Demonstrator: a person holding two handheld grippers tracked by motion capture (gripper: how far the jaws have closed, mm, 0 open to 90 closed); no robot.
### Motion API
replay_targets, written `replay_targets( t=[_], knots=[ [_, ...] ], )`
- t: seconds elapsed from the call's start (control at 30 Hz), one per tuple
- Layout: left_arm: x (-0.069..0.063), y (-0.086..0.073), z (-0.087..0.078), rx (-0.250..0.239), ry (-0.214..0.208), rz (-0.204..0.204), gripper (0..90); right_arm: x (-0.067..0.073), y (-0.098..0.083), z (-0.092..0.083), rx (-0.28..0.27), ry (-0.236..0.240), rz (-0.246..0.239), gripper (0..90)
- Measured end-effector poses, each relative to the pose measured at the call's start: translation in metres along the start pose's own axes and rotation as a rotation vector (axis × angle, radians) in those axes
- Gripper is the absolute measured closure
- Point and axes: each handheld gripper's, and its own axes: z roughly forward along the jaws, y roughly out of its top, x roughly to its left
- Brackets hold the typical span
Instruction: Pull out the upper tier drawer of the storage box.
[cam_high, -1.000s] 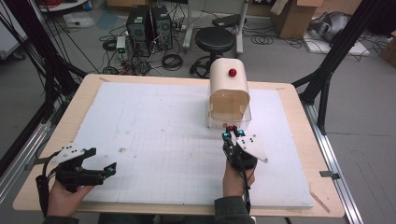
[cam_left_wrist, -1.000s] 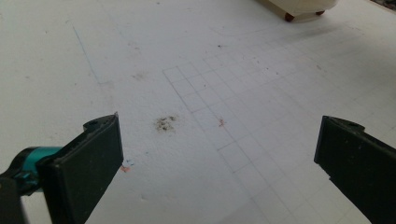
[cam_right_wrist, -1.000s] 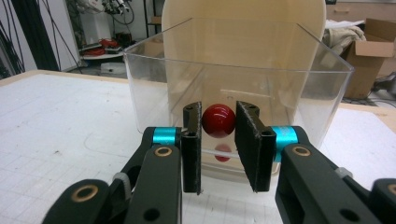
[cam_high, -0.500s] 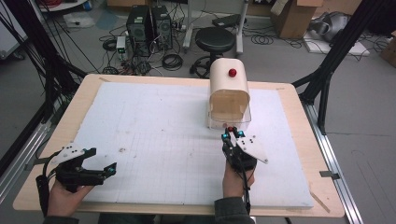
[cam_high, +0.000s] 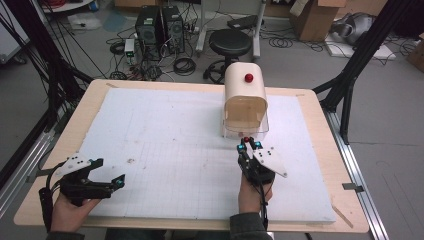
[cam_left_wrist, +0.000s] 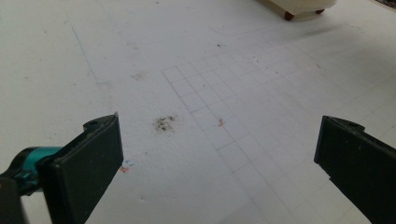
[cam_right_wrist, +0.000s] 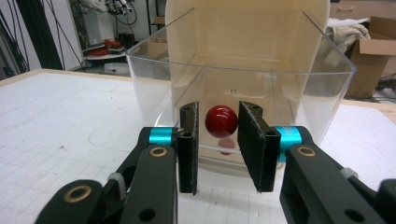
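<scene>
White board (cam_high: 170, 130) lies bare — left claw (cam_high: 107, 182) gaping, right claw (cam_right_wrist: 217, 140) clasping red knob (cam_right_wrist: 221, 120).

A pale wooden worktop (cam_high: 320, 150) carries a white foam sheet (cam_high: 165, 140) ruled with a faint grid over its near half; a dark smudge (cam_left_wrist: 164, 123) marks the sheet at the grid's edge; a cream container with a clear plastic drawer (cam_high: 245, 107) stands on the sheet's far right part.
</scene>
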Motion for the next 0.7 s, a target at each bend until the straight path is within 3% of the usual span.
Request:
replay_targets(
  t=[0.7],
  knots=[
    [0.0001, 0.0001, -0.0005, -0.001, 0.002, -0.001, 1.7, 0.0013, -0.0058, -0.0033, 0.006, 0.009, 0.012, 68.0]
  ],
)
